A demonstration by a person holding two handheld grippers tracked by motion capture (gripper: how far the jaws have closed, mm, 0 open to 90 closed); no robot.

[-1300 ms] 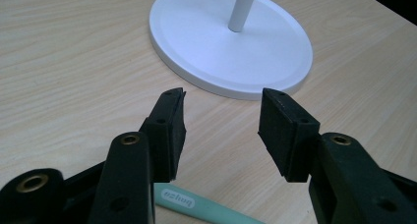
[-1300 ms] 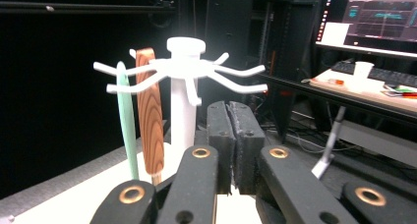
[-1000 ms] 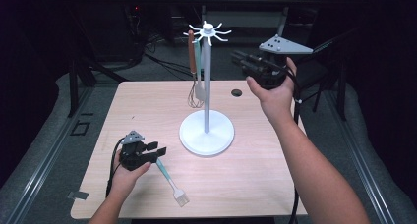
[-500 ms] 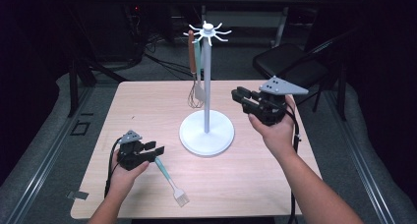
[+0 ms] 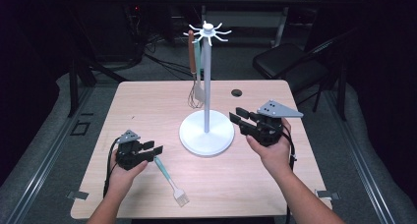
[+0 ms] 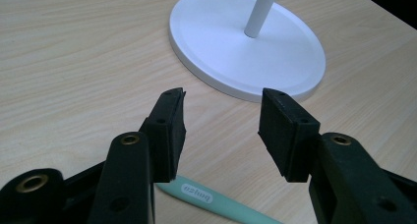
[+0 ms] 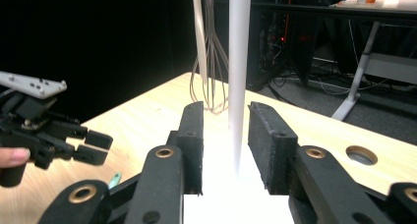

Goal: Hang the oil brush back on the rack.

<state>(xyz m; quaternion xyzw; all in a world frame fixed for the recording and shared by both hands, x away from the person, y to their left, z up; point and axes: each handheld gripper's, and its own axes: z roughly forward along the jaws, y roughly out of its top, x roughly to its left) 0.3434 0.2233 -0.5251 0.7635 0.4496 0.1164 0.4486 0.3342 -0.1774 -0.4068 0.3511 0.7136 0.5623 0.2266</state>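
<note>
One desk (image 5: 147,106) carries one white stand (image 5: 206,130), one teal brush (image 5: 169,181), and two hanging utensils (image 5: 195,76). Two hands each hold one tool: left tool (image 5: 156,149), right tool (image 5: 237,115).

Surface (image 5: 147,111): spans the middle and lower frame of the high view.
Stand (image 5: 206,130): base at centre of the surface, pole upright, hook ring at top centre of the frame.
Whisk (image 5: 195,94): hangs from the hook ring, just left of the pole, behind the base.
Hole (image 5: 237,93): in the surface, right of the pole, toward the far edge.
Brush (image 5: 171,181): lies on the surface at lower left of the base.
Left gripper (image 5: 150,148): lower left, over the brush handle's near end.
Right gripper (image 5: 239,116): just right of the base.
Chair (image 5: 282,62): behind the surface, upper right.
</note>
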